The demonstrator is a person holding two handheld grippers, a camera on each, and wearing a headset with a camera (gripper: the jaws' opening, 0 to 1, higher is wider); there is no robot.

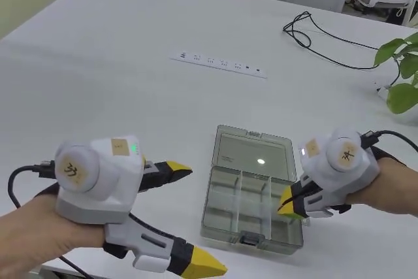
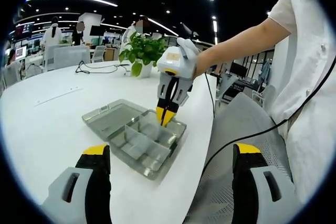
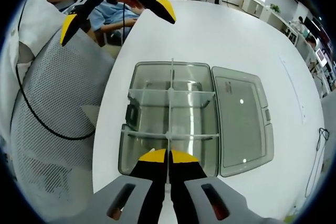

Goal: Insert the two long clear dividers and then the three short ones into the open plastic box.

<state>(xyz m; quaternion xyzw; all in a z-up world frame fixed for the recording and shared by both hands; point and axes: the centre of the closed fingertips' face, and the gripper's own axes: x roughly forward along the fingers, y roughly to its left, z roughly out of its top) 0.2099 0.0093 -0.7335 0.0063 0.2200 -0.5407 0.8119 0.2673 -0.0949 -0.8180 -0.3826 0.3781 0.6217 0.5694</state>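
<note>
The open clear plastic box (image 1: 251, 238) lies near the table's front edge, its lid (image 1: 251, 151) folded flat behind it. My right gripper (image 1: 290, 204) hangs over the box's right side, shut on a clear divider (image 3: 170, 77) that stands in the box and runs straight away from the jaws (image 3: 168, 156). Two other clear dividers (image 3: 170, 97) (image 3: 170, 135) stand across it inside the box (image 3: 157, 65). My left gripper (image 1: 192, 219) is held left of the box, open and holding nothing. In the left gripper view, the right gripper (image 2: 167, 114) dips into the box (image 2: 139, 163).
A white power strip (image 1: 219, 65) lies at mid-table. A black cable (image 1: 313, 34) loops at the back right beside a green plant (image 1: 401, 70). The table's front edge runs just under the box, with a mesh chair (image 3: 58, 103) beyond it.
</note>
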